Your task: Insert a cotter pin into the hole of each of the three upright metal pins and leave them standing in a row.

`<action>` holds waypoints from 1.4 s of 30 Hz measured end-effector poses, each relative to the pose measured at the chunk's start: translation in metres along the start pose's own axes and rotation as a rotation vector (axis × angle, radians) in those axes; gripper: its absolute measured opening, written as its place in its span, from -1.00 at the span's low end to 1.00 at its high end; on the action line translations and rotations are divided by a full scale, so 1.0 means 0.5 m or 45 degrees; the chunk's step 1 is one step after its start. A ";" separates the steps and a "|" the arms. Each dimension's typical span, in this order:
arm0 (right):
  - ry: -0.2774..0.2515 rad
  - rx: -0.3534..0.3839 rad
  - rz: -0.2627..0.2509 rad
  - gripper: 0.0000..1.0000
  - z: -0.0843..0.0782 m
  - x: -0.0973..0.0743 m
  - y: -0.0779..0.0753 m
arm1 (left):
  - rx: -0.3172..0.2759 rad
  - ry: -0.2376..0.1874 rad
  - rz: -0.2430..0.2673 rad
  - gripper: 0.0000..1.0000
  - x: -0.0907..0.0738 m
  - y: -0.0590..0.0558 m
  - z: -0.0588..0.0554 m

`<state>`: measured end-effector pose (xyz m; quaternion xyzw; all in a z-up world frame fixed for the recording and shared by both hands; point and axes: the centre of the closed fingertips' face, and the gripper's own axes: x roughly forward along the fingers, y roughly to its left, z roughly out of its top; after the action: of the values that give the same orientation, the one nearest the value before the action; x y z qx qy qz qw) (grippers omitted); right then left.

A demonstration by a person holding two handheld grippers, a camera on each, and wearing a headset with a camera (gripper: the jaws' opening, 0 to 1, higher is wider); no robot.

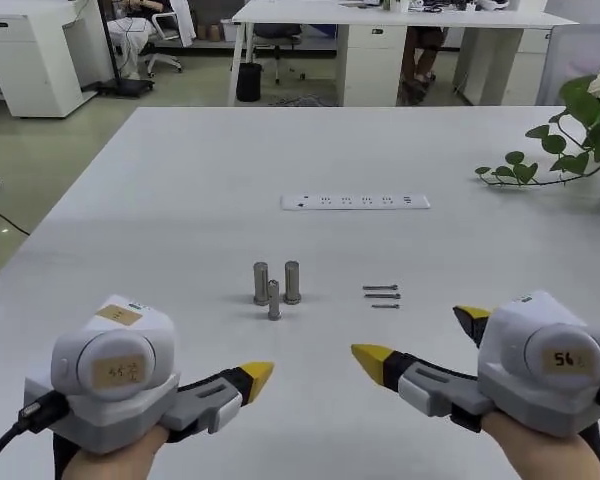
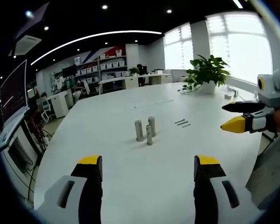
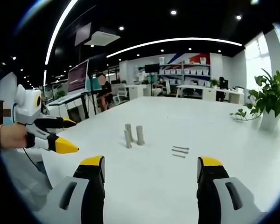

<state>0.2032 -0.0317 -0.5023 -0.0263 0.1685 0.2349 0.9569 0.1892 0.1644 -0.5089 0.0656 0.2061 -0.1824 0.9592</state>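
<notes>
Left gripper [image 2: 149, 164], lower left of head view: jaws spread wide, empty
Right gripper [image 3: 151, 164], lower right: jaws spread likewise, holding nothing
Three metal pins [image 1: 276, 284], centre of frame on the table [image 1: 180, 180]: upright, bunched in a triangle, not in a row
Three cotter pins [image 1: 382, 296], just right of centre: flat, side by side, apart from the metal pins
Power strip [image 1: 355, 202], above centre; plant [image 1: 580, 130], upper right
Likely hazards: bunched metal pins toppled by a wide jaw reaching in; thin cotter pins skidding or slipping when pinched off the flat table

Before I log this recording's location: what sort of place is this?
Likely an open-plan office or lab: rows of white desks, an office chair, and shelves of storage boxes on the far wall.
</notes>
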 end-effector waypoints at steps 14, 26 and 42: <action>-0.012 -0.015 -0.001 0.48 0.005 -0.005 -0.002 | 0.017 0.015 -0.044 0.45 0.017 -0.011 -0.005; 0.009 -0.017 0.004 0.40 0.004 -0.003 -0.011 | 0.052 0.012 -0.127 0.19 0.101 -0.016 0.022; 0.008 -0.018 0.021 0.26 0.003 0.021 -0.012 | 0.091 0.040 -0.213 -0.12 0.224 -0.013 0.015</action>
<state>0.2154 -0.0324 -0.5045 -0.0325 0.1701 0.2438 0.9542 0.2845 0.1209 -0.5495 0.0850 0.2192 -0.2681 0.9343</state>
